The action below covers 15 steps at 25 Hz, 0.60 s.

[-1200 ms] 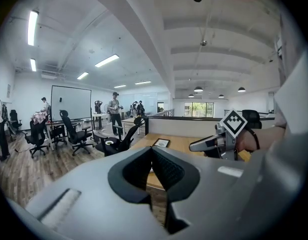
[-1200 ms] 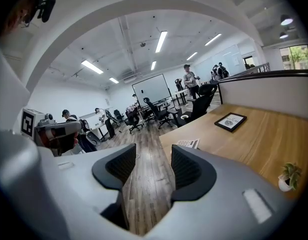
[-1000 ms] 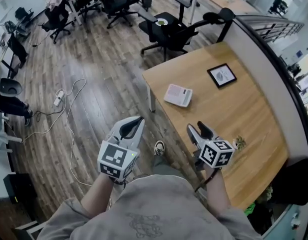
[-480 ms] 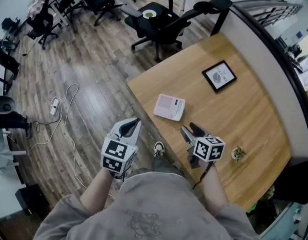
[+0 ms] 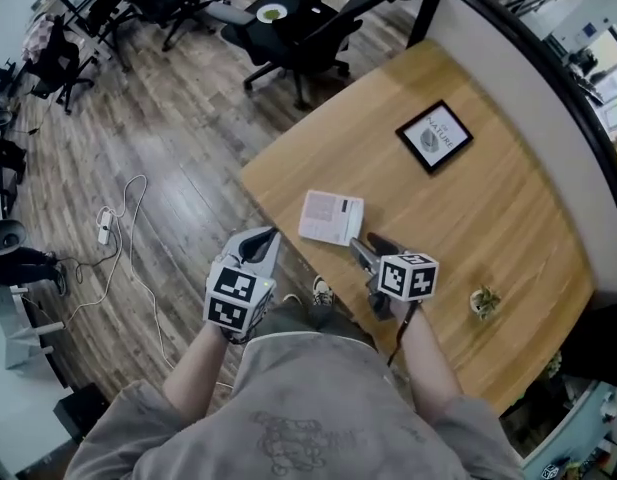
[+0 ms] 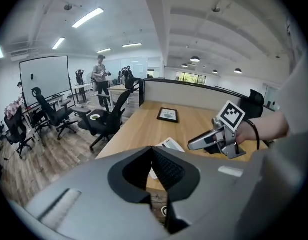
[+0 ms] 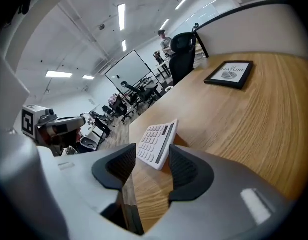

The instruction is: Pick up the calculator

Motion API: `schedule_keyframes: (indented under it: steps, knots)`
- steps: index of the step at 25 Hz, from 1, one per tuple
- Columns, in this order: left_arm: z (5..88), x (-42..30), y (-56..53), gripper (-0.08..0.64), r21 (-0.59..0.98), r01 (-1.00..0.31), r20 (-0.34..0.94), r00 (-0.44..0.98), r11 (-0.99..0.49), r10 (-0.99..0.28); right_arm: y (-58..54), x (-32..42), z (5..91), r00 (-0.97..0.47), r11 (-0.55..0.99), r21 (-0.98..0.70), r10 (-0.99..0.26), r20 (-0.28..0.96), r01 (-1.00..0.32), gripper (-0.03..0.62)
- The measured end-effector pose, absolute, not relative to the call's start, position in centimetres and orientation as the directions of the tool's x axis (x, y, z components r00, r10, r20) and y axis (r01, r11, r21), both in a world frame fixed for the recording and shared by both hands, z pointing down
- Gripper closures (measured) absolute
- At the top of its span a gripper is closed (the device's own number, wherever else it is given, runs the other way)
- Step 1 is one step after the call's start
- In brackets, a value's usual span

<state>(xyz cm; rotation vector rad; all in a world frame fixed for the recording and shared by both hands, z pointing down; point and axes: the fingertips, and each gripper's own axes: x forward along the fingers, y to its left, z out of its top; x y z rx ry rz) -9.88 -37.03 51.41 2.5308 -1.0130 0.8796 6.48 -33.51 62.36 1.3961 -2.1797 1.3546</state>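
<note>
Right gripper (image 5: 360, 246), jaws apart, has closed in on the white calculator (image 5: 331, 218) lying flat near the wooden desk (image 5: 488, 218) edge, almost within grasp; left gripper (image 5: 263, 238) hangs closed, empty

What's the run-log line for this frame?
phase: pre-grasp | right claw: open, at calculator edge | left claw: shut, empty | calculator: on table

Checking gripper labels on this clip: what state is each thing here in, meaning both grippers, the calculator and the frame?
left gripper: shut, holding nothing.
right gripper: open, the calculator's near corner at its tips, not gripped.
calculator: flat on the table, keys up, not lifted.
picture frame: lying flat, face up.
</note>
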Motion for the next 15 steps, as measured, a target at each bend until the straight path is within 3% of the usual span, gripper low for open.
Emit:
schedule_keyframes:
  steps: [15]
  knots:
    - [58.3,-10.1,-42.3,0.558,0.154,-0.657,0.709,0.593,-0.738,-0.38,-37.8,6.4,67.1,-0.479,-0.063,-0.652,-0.626,0.615,-0.756,0.383]
